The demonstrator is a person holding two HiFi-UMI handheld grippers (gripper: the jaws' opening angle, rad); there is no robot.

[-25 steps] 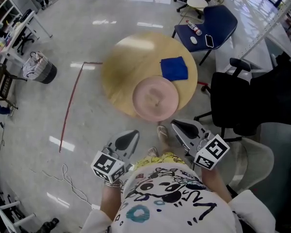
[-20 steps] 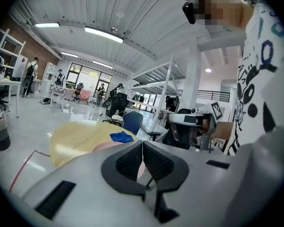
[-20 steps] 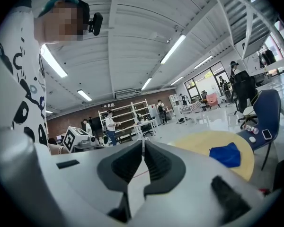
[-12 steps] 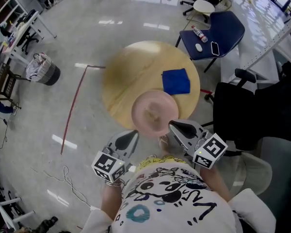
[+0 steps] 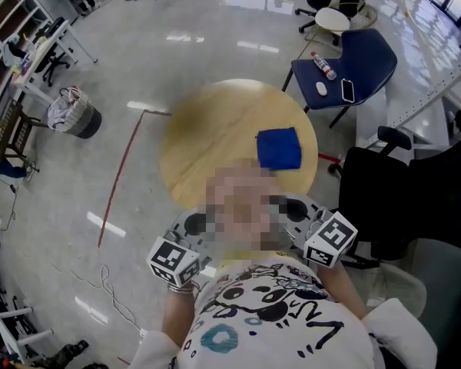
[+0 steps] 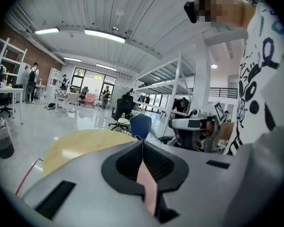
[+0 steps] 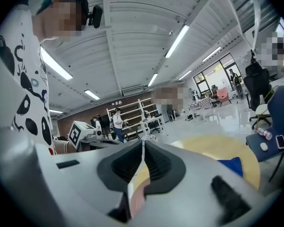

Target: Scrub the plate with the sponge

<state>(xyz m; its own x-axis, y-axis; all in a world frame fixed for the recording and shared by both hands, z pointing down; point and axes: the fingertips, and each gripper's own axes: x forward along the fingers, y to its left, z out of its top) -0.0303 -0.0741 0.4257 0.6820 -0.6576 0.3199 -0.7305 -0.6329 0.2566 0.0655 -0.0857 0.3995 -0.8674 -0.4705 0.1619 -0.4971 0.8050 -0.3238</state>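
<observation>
Both hands hold their tools low before the torso, pointing forward and slightly down at the round wooden table's (image 5: pixel 215 129) near edge. The left gripper (image 6: pixel 143 142) and right gripper (image 7: pixel 143 144) are clenched, empty. The pink plate (image 6: pixel 147 187) shows as a sliver behind the jaws at that edge. The blue sponge (image 5: pixel 279 147) lies by the right edge, with glossy grey floor (image 5: pixel 100 175) around

Round wooden table (image 5: pixel 207 137) seen at centre. Blue chair (image 5: pixel 373 52) set right of it, bottle (image 5: pixel 323 65) and phone (image 5: pixel 348 91) laid on seat. Bin (image 5: pixel 75 112) placed at left, near red floor line (image 5: pixel 121 171).
</observation>
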